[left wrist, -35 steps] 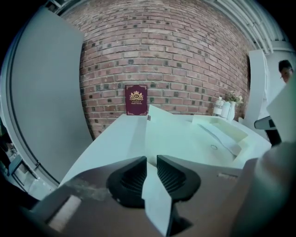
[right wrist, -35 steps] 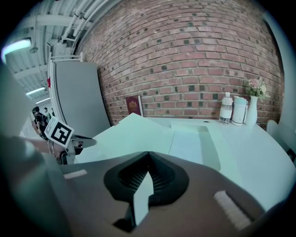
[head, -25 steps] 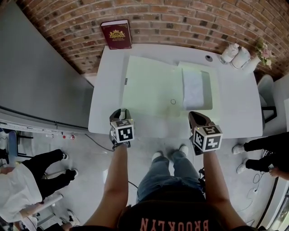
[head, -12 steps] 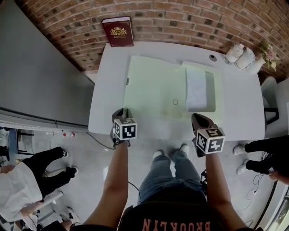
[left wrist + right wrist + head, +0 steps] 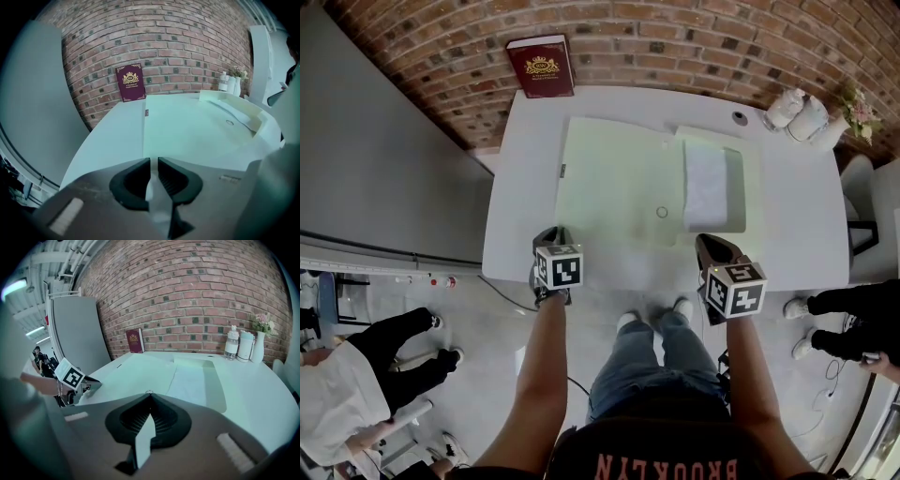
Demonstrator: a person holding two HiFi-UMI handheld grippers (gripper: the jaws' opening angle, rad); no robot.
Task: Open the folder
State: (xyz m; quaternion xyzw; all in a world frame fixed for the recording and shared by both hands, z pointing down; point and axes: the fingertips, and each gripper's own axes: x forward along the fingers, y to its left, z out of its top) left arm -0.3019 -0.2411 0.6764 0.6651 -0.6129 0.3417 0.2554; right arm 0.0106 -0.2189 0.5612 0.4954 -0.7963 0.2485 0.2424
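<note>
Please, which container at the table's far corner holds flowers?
The white vase, rightmost in the right gripper view; the bottle and tumbler beside it have none.

My head camera looks steeply down from behind the left gripper [image 5: 551,234] and right gripper [image 5: 707,242]; their own cameras skim forward, close, sharing the folder [image 5: 614,178] ahead.

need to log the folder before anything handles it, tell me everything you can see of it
The folder is pale green, thin and card-like, lying flat on the white table. It looks spread in two parts: a wide left panel and a narrower right section carrying a white sheet. A small ring sits close to its near edge, a small dark tab on its left edge. Only the table and the sheet touch it.
</note>
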